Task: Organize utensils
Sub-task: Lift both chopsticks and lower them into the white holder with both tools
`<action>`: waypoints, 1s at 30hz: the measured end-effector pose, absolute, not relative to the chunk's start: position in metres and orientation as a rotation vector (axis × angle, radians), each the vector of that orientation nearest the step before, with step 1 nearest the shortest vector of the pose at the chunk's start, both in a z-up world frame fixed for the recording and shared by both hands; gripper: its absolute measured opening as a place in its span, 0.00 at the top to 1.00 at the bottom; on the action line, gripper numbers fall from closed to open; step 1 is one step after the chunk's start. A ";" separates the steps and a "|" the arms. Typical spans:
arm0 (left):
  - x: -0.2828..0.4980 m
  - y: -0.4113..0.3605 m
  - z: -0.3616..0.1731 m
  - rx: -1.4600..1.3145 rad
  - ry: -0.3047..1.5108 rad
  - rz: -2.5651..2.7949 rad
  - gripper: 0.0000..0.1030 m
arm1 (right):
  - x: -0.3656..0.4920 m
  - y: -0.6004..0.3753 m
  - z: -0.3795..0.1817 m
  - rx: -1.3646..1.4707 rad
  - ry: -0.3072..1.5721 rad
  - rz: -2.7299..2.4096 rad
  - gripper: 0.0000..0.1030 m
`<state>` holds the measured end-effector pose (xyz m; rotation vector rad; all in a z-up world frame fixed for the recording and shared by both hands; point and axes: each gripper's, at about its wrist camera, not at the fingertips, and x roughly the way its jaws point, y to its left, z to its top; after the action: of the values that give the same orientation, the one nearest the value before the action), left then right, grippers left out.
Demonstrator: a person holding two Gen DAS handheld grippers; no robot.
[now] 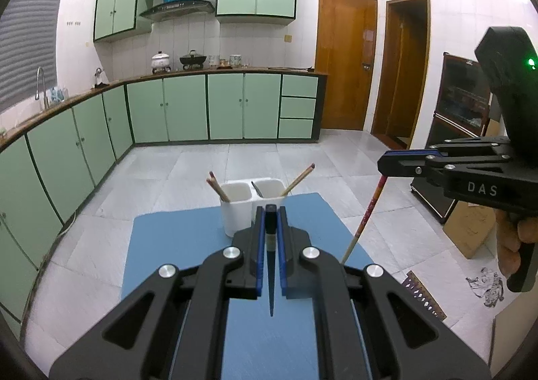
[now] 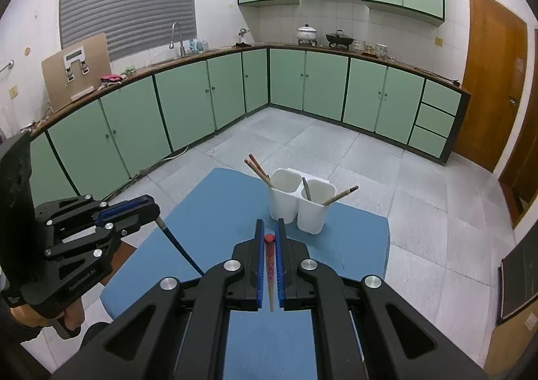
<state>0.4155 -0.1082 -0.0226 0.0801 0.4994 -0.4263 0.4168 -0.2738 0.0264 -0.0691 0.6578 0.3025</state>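
A white two-compartment utensil holder (image 1: 250, 208) (image 2: 299, 203) stands at the far end of the blue table (image 1: 188, 238) (image 2: 353, 245). Its left cup holds two brown chopsticks (image 1: 218, 187) (image 2: 259, 169). Its right cup holds one chopstick (image 1: 299, 179) (image 2: 339, 195) and a dark utensil (image 1: 257, 189) (image 2: 306, 188). My left gripper (image 1: 270, 212) (image 2: 153, 208) is shut on a dark blue chopstick (image 1: 271, 265) (image 2: 181, 250), held above the table. My right gripper (image 2: 269, 228) (image 1: 383, 163) is shut on a red-topped chopstick (image 2: 270, 269) (image 1: 366, 212), right of the left one.
Green kitchen cabinets (image 1: 188, 107) (image 2: 302, 84) line the far walls, with pots on the counter (image 1: 191, 59). Grey tiled floor (image 1: 302, 158) surrounds the table. A dark cabinet (image 1: 460, 117) and cardboard (image 1: 470, 228) stand at the right. A wooden door (image 1: 346, 60) is beyond.
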 end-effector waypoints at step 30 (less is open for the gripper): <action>0.541 -0.145 0.027 0.116 0.428 -0.417 0.94 | 0.548 -0.275 0.066 -0.125 0.620 0.279 0.94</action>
<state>0.5408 -0.1449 0.0275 0.1164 0.4285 -0.4168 0.5483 -0.2747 0.0661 -0.1246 0.6201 0.2792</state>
